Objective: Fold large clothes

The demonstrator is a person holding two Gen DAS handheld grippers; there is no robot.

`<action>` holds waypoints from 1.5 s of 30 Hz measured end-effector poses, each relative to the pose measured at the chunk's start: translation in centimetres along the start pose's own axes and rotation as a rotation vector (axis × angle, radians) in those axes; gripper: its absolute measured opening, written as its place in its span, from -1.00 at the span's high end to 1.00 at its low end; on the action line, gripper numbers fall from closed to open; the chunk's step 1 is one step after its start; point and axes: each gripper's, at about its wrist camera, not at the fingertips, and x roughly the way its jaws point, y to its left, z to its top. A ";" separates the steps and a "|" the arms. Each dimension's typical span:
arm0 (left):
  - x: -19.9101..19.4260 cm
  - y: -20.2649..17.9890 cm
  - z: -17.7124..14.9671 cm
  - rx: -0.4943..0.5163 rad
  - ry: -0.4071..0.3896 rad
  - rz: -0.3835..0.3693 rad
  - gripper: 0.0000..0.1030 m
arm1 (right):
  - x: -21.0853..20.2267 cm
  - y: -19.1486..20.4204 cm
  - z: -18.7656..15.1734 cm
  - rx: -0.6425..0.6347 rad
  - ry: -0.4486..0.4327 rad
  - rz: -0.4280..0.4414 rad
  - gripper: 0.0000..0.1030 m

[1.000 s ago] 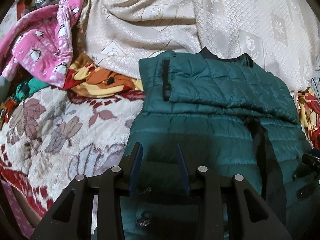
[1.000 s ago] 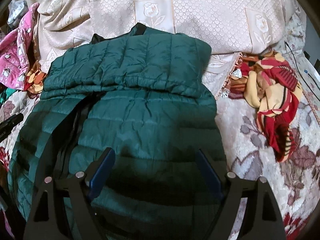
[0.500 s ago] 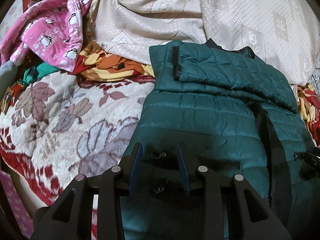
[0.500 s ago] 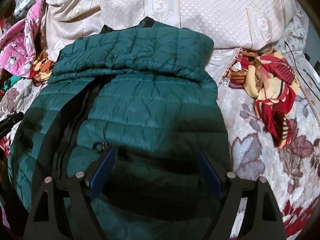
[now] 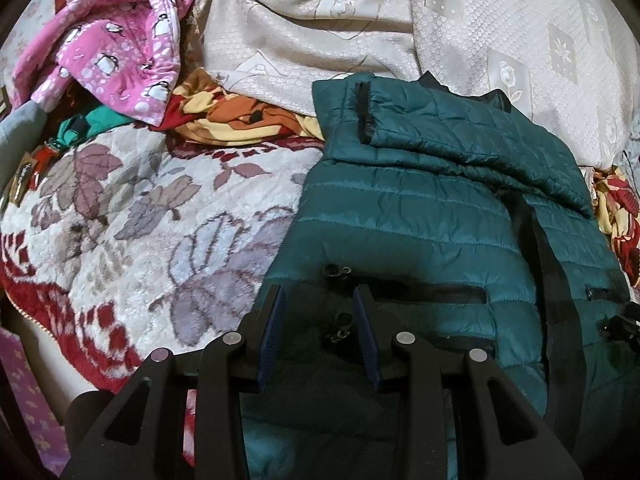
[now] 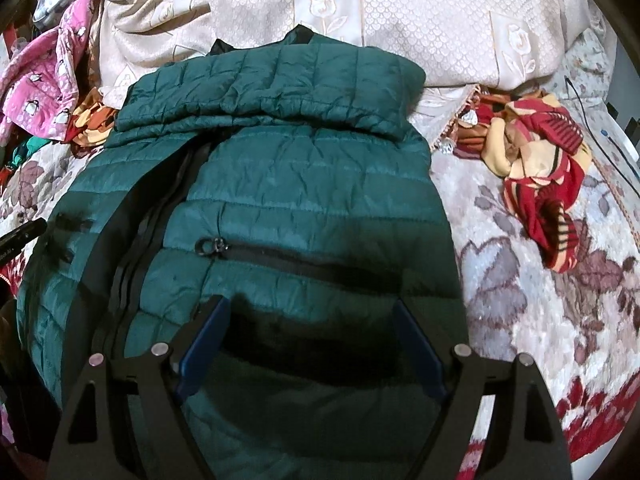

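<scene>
My left hand-held gripper hangs narrowly parted and my right hand-held gripper wide, both empty, over the green jacket lying lengthwise on the bed, collar pointing away.

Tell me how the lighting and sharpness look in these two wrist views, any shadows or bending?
Left wrist view: dim; shadow darkens the green jacket near the left gripper; edges curve, corners black. Right wrist view: similar shadow between the right gripper's fingers; blanket brighter, slightly soft.

teal quilted jacket, pink penguin-print garment, cream floral bedspread, red-and-white leaf-patterned blanket.
</scene>
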 end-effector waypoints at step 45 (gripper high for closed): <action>-1.8 7.4 -6.3 -0.129 0.172 -0.199 0.57 | -4.0 -1.5 -6.9 -0.038 0.108 0.038 -0.69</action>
